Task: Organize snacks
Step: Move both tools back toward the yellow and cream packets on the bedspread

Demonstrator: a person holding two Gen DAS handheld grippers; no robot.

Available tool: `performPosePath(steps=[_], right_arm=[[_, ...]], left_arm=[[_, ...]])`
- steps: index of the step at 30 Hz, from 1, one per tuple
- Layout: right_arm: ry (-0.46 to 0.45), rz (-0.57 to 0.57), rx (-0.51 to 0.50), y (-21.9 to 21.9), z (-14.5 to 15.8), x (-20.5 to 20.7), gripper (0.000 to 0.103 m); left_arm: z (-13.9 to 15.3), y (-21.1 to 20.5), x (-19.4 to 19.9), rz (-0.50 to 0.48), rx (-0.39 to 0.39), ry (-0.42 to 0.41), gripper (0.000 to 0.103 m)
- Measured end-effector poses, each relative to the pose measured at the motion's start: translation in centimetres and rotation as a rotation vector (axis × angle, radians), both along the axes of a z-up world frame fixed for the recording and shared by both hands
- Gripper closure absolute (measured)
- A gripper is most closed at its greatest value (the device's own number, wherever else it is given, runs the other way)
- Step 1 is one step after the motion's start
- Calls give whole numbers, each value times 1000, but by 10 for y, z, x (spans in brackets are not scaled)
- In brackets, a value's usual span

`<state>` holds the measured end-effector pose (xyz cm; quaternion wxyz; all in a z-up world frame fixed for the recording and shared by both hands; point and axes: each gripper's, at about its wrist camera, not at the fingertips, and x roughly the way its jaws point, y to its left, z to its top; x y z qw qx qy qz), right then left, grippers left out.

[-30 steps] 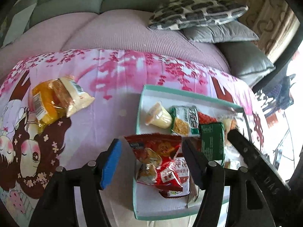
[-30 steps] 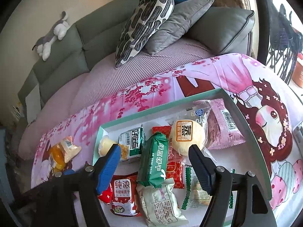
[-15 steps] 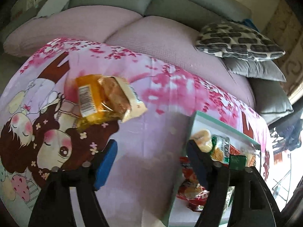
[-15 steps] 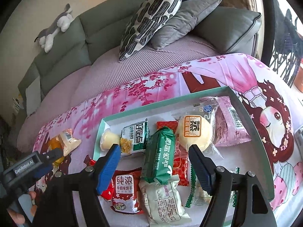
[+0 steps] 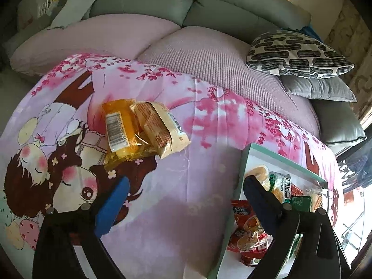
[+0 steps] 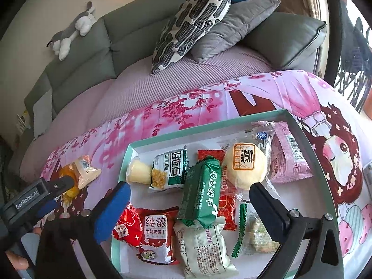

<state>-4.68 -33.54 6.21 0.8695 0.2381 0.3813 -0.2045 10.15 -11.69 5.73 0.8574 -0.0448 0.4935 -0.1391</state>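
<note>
A teal-rimmed white tray (image 6: 209, 129) holds several snack packs: a green biscuit pack (image 6: 202, 193), a round yellow bun (image 6: 245, 164), a pink pack (image 6: 289, 153), a red biscuit pack (image 6: 154, 234). Its rim also shows in the left wrist view (image 5: 283, 160). Two loose snacks lie on the cloth left of the tray: an orange pack (image 5: 121, 130) and a cream pack (image 5: 160, 127). My left gripper (image 5: 186, 200) is open and empty, short of those two packs. My right gripper (image 6: 189, 203) is open and empty over the tray, around the green pack.
A pink cartoon cloth (image 5: 209, 127) covers the surface. Behind it is a grey-green sofa (image 6: 93, 46) with a patterned pillow (image 6: 193, 21), a grey pillow (image 6: 234, 23) and a plush toy (image 6: 74, 28). The left gripper's body (image 6: 34, 197) shows at the right view's left edge.
My left gripper has swung left, away from the tray, towards the two loose packs. The red pack it was over now lies in the tray. The right gripper has barely moved.
</note>
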Motion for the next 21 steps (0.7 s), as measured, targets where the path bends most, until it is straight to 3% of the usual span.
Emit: performPosePath(steps=[13,21], right_arm=[[-23,42,-57,9,2,4,0],[-47,83,-39,15,1,9,0]], left_arm=[[3,2,-2,24,-1,-64,0],[6,9,3,17,30,-84,0]])
